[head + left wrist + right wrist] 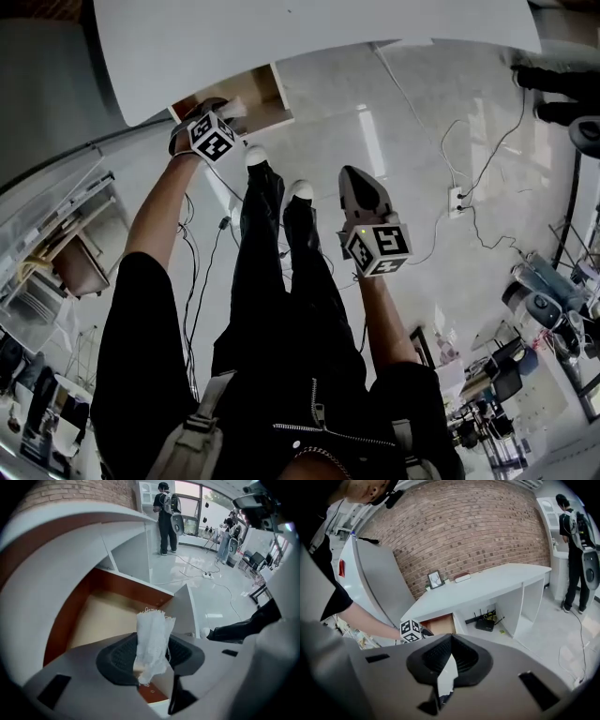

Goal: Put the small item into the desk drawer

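Hanging over the drawer [105,616], left gripper [151,658] (marker-cubed) pinches white packet [152,637].

Bare open drawer [105,616], free from above; desk top [56,564] over its rear.

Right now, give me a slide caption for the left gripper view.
Left gripper clamps a small white packet over the open desk drawer.

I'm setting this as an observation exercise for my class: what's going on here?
A person stands at a white desk with a gripper in each hand. The left gripper is clamped on a small white packet, held above the open drawer. The packet has not yet been let go. The right gripper is shut and empty, away from the drawer.
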